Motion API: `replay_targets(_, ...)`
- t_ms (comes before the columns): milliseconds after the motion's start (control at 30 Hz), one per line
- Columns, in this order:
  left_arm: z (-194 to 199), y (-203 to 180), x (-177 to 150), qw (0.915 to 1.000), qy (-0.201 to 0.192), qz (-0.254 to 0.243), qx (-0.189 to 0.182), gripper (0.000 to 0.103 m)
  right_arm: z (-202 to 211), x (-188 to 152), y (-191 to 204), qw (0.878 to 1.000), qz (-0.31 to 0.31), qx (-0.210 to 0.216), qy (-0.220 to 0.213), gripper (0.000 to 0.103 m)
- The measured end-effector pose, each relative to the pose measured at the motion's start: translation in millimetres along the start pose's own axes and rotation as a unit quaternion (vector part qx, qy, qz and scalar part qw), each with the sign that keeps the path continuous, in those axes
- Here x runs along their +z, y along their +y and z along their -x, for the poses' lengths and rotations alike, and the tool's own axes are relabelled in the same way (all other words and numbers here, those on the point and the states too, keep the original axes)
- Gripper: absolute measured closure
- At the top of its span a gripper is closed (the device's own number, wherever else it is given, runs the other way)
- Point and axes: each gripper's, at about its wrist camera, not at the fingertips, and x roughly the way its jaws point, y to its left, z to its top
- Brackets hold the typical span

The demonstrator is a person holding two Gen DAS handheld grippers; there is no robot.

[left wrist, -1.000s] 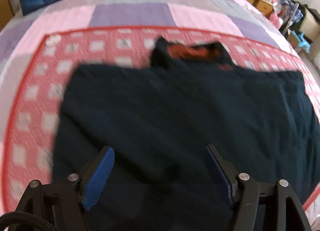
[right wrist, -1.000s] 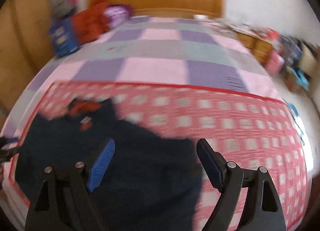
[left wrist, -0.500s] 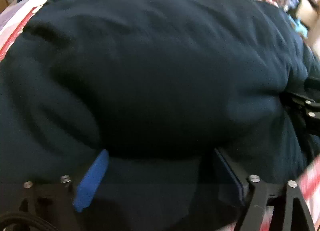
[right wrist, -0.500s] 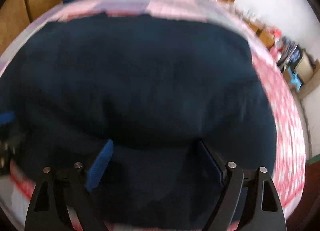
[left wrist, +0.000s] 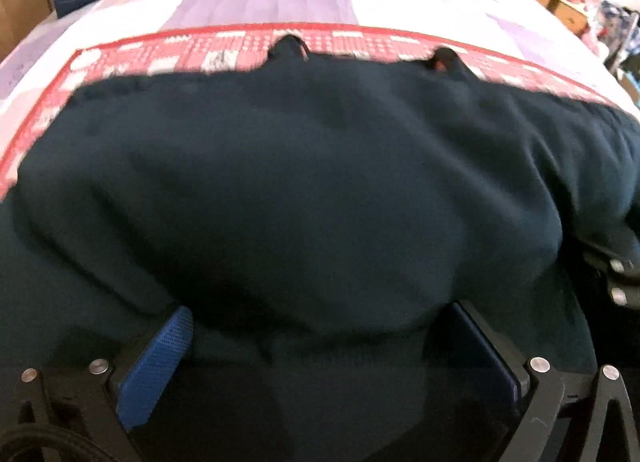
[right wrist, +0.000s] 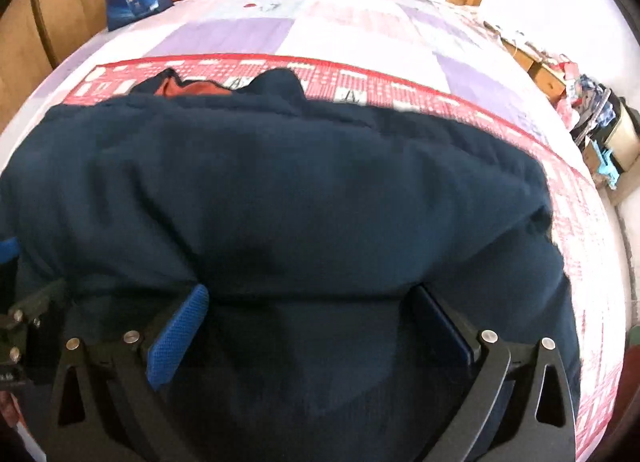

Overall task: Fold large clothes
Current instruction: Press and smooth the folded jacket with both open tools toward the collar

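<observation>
navy garment (left wrist: 320,190) hiding red-checked blanket (right wrist: 400,90)

- A large dark navy garment of soft, thick fabric (left wrist: 320,190) (right wrist: 280,190) lies spread on the bed, filling most of both wrist views.
- Its near edge bulges up in a rounded fold just ahead of each pair of jaws and hangs over the gap between them.
- More of the same cloth lies flat beneath and between the jaws.
- At the far edge, well ahead of the jaws, the collar (right wrist: 276,80) sticks up in two dark points, with rust-red lining (right wrist: 192,88) showing between them.
- The surface is loosely wrinkled, not smooth.
</observation>
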Motion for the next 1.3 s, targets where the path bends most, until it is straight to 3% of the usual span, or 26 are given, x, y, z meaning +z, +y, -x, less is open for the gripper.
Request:
replay_targets(333,-25,10,19,0.9986,0.018,0.038,0.032,0.000,-20,35,-21,0.999,-0.033,-0.008,0.015,0.000)
replay_targets(533,-46,6,40,0.9976,0.028,0.020,0.059,0.000,-43,56,-45,0.998,-0.048,-0.027,0.033,0.000)
replay_targets(667,-55,11,52,0.9974,0.039,0.023,0.057,0.000,-54,67,-58,0.997,-0.063,-0.026,0.046,0.000)
replay_targets(933,-65,17,54,0.9964,0.047,0.035,0.061,0.000,-36,57,-56,0.998,-0.048,-0.040,0.023,0.000)
replay_targets(1133,-67,14,56,0.9961,0.051,0.031,0.065,0.000,-49,57,-104,0.991,-0.104,-0.062,0.048,0.001)
replay_targets(1300,-57,13,55,0.9963,0.052,0.027,0.062,0.000,-6,44,-86,0.997,-0.059,-0.049,0.026,0.007)
